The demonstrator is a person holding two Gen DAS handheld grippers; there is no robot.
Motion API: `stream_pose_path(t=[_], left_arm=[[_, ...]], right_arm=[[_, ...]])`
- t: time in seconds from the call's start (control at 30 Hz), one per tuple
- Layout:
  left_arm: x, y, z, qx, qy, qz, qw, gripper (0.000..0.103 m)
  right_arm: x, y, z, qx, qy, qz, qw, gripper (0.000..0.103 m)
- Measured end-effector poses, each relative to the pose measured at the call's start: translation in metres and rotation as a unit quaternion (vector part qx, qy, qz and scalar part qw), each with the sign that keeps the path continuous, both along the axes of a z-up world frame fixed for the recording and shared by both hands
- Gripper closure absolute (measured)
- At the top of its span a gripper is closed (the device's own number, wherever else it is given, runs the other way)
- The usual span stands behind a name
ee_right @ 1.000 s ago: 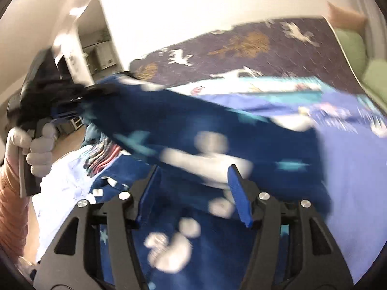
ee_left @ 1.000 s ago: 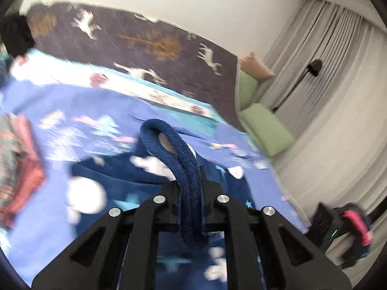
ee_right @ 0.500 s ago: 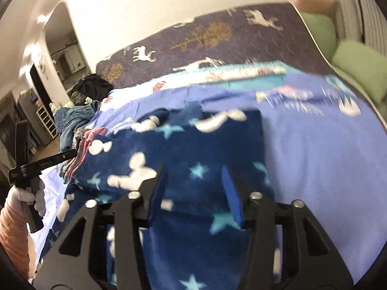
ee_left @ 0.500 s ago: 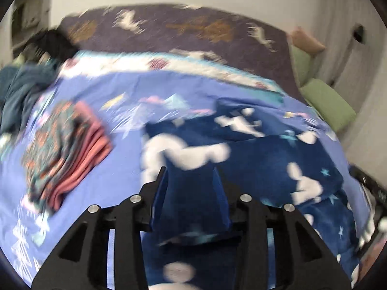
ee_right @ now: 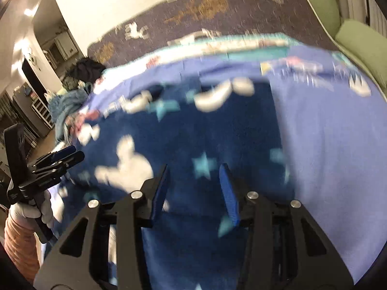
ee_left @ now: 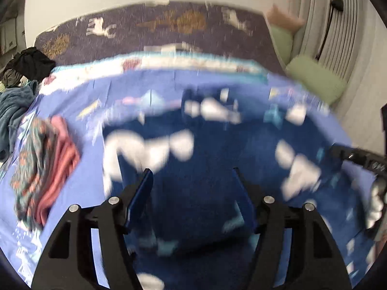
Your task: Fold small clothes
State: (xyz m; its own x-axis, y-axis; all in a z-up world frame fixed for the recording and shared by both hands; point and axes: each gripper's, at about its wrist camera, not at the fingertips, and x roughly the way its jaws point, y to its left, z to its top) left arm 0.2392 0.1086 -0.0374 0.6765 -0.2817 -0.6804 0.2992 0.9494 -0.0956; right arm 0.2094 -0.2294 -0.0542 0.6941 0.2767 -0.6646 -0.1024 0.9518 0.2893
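Left wrist view showed my left claw (ee_left: 192,188) with its two blue-padded fingers spread wide apart and gripping nothing. Beneath and ahead of it lay the dark blue fleece garment (ee_left: 205,159), printed with white shapes and pale blue stars, spread out on the bed's light blue sheet (ee_left: 79,174). The picture was blurred, so I could not tell whether the fingertips touched the fleece or hung just above it. To the left of the garment, on the same sheet, sat a folded stack of pink and patterned clothes (ee_left: 46,159). Farther left, at the bed's edge, was a heap of blue-grey cloth (ee_left: 12,111) with a black item (ee_left: 31,62) behind it. A dark purple blanket (ee_left: 157,29) with white deer and golden trees covered the head of the bed. Two green pillows (ee_left: 314,79) rested at the right, beside pale curtains (ee_left: 312,7).

From the right wrist view, my right claw (ee_right: 194,183) also stood with its fingers apart, holding nothing, over the near part of the same garment (ee_right: 205,133). The garment lay flat, with its right edge running straight against bare sheet (ee_right: 338,157). At the far left of this view I saw the left claw (ee_right: 65,154) held in a white-gloved hand (ee_right: 31,210), just beside the garment's left edge.
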Motion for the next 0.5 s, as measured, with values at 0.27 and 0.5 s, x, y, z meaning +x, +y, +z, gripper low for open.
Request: stream_pose_path(t=[0.27,0.5], left_arm=[[0.115,-0.021,-0.008,-0.031,0.094,0.04,0.9943,0.035],[0.147,-0.052,-0.06,0.04,0.139,0.034,0.9888,0.042]], right_arm=[[0.117,0.008,0.011,0.023,0.05,-0.017,0.998,0.045],[0.17,0.024,-0.044,0.014,0.114,-0.013,0.993,0.084]])
